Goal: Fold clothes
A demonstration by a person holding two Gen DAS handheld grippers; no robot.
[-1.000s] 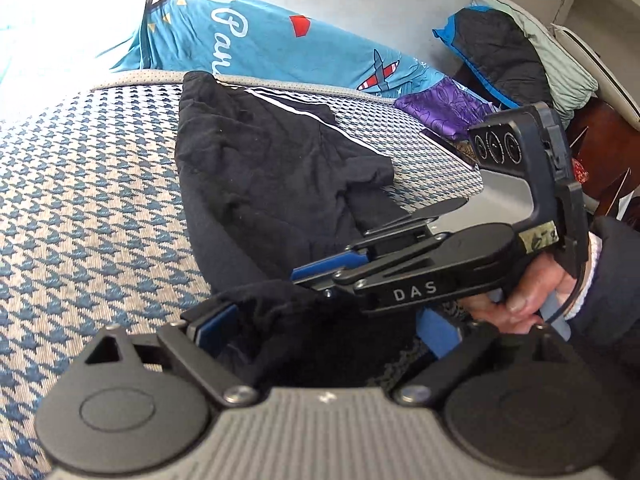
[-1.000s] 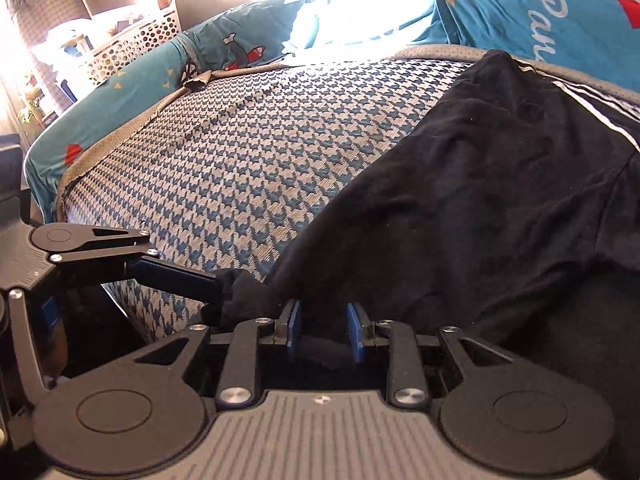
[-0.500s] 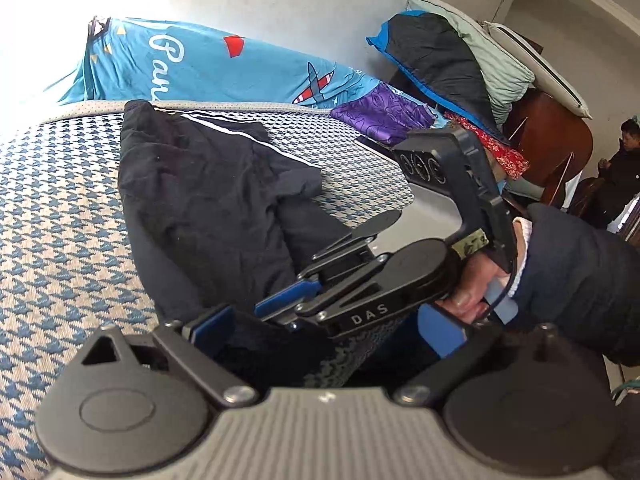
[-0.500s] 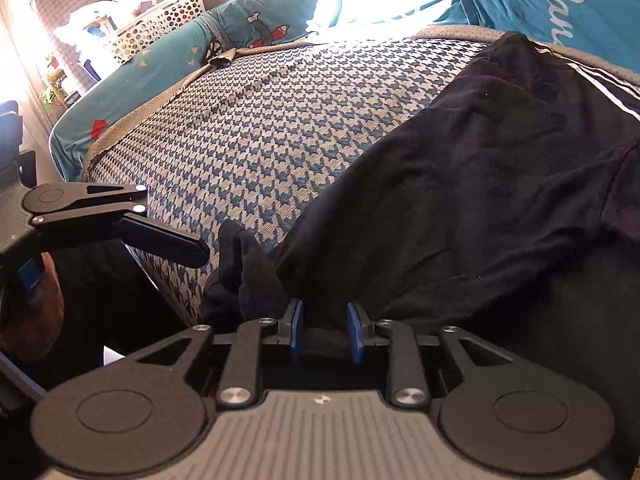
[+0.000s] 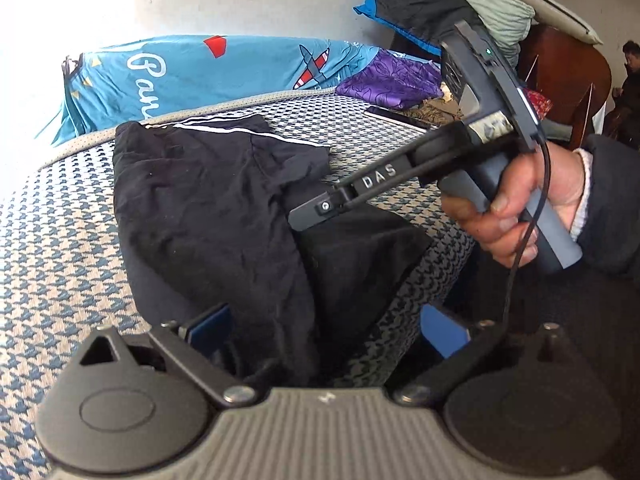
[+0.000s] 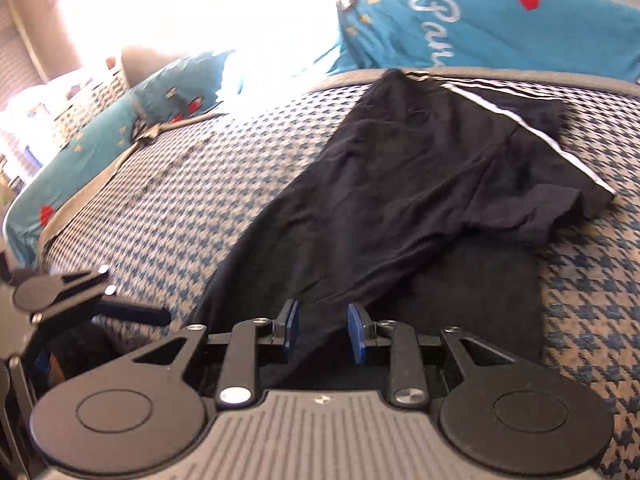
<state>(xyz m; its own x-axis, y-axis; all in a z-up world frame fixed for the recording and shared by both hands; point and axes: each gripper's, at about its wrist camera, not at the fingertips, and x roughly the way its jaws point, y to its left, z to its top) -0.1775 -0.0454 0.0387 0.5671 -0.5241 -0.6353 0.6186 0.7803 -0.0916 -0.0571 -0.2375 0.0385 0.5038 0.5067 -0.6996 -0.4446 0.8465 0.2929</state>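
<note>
black garment (image 6: 400,200) fills mid frame on the houndstooth bed (image 6: 200,208); right gripper (image 6: 323,334) pinches its hem, left gripper (image 5: 320,332) spread wide around cloth.

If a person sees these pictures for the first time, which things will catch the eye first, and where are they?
First, the black garment with white side stripes, spread across the blue-and-beige houndstooth bed cover, its near edge at the bed's front. Next, the right tongs, blue pads on either side of that edge, and the left tongs, wide apart around the same cloth. Behind, along the wall, a bright turquoise cushion with white lettering stands out.
</note>
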